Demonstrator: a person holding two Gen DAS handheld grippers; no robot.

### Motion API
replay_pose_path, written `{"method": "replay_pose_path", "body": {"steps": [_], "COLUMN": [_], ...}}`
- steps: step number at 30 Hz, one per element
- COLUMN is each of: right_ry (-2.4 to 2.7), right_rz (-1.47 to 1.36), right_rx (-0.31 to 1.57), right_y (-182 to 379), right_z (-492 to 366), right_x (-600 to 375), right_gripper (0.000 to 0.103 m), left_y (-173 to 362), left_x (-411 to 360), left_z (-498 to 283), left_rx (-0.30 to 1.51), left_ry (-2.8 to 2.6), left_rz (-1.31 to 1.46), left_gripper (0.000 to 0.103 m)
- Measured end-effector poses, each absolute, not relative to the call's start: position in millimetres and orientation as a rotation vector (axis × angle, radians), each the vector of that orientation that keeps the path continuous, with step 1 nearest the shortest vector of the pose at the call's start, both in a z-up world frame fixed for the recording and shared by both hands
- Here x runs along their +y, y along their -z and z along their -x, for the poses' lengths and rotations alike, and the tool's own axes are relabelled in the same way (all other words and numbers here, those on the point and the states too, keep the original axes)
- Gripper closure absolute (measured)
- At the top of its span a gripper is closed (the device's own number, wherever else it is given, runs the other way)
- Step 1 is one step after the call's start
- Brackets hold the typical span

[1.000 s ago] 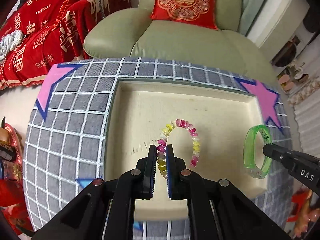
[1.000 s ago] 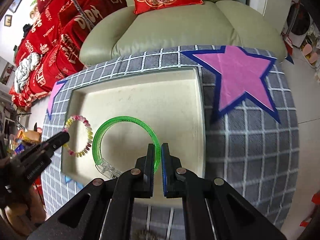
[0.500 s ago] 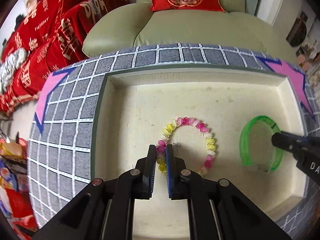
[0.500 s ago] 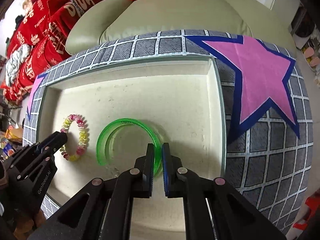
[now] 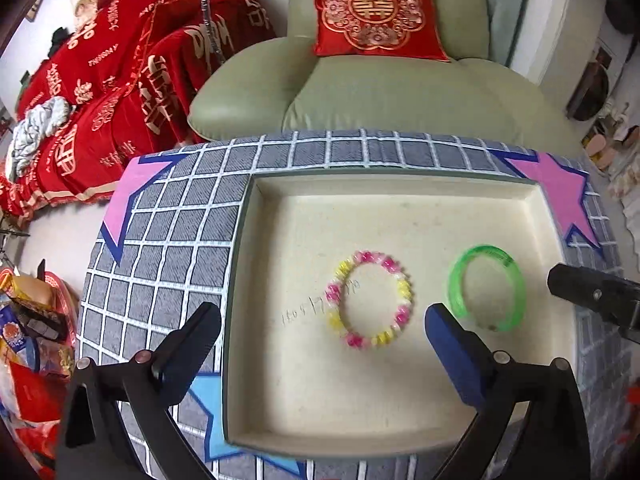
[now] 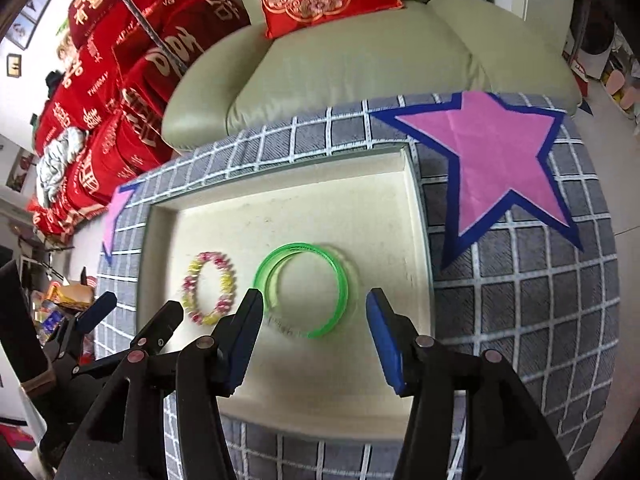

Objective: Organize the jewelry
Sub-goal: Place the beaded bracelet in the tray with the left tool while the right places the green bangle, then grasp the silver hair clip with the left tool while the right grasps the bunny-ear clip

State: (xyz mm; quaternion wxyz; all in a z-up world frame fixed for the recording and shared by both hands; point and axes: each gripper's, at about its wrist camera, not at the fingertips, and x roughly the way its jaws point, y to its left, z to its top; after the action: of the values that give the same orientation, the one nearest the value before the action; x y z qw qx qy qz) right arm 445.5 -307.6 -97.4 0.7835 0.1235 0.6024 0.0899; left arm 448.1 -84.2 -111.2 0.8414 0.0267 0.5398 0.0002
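Both grippers (image 5: 320, 328) (image 6: 314, 308) released since earlier; bead bracelet (image 5: 370, 299), green bangle (image 6: 306, 289) flat mid-tray (image 5: 400, 184), clear of walls.

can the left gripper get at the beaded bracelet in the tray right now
Probably yes. The left gripper is open, and the beaded bracelet lies flat in the tray just ahead of its fingers, uncovered. The green bangle lies apart, to the right.

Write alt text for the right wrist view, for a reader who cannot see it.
The open right gripper hovers over a green bangle lying flat in a cream tray, with a pink-and-yellow beaded bracelet to the bangle's left. The left gripper, also open, enters from the left; the tray sits on a grey checked cloth.
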Motion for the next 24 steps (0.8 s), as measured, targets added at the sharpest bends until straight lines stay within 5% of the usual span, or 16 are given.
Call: {"method": "replay_pose_path", "body": {"steps": [5,24], "right_ry": [-0.199,-0.142], "right_rz": [-0.302,-0.266], "right_rx": [1.262,1.357], "right_y": [73,64], "right_z": [-419,-257], "right_x": [-315,-320], "right_gripper": [0.024,0.022], "left_y": [93,101], "left_x": [-82,-4], "left_z": [-420,-240], "left_rx": [1.123,1.273], "left_ry": [0.009,-0.012], "left_rz": [-0.071,-0.038], "left_gripper": [0.0,0.0]}}
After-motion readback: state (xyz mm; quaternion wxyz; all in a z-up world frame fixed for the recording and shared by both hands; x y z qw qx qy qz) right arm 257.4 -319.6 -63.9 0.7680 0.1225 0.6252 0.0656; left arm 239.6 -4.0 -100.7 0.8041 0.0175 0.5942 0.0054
